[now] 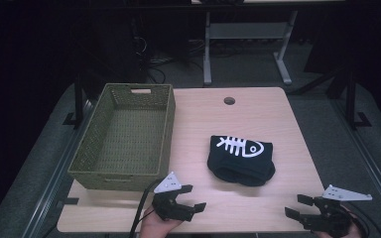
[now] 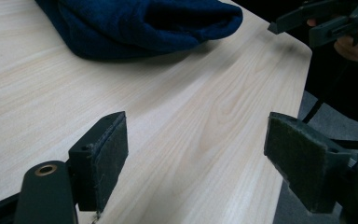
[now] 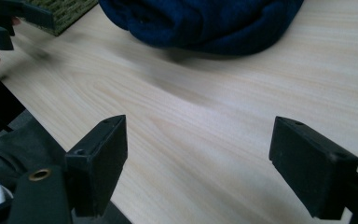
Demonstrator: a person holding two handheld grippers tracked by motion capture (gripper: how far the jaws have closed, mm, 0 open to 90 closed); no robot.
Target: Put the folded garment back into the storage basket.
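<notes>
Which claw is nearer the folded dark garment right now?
Left. The left claw sits just off the folded dark garment toward its near-left; the right claw is farther off, by the table's near-right corner. Both open, touching nothing.

one folded garment (image 1: 241,159), one basket (image 1: 124,174), two grippers (image 1: 188,198)

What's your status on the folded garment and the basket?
Left gripper and right gripper open, empty, at near edge. Dark folded garment flat on table, untouched. Basket empty, left of it. Nothing in between.
</notes>
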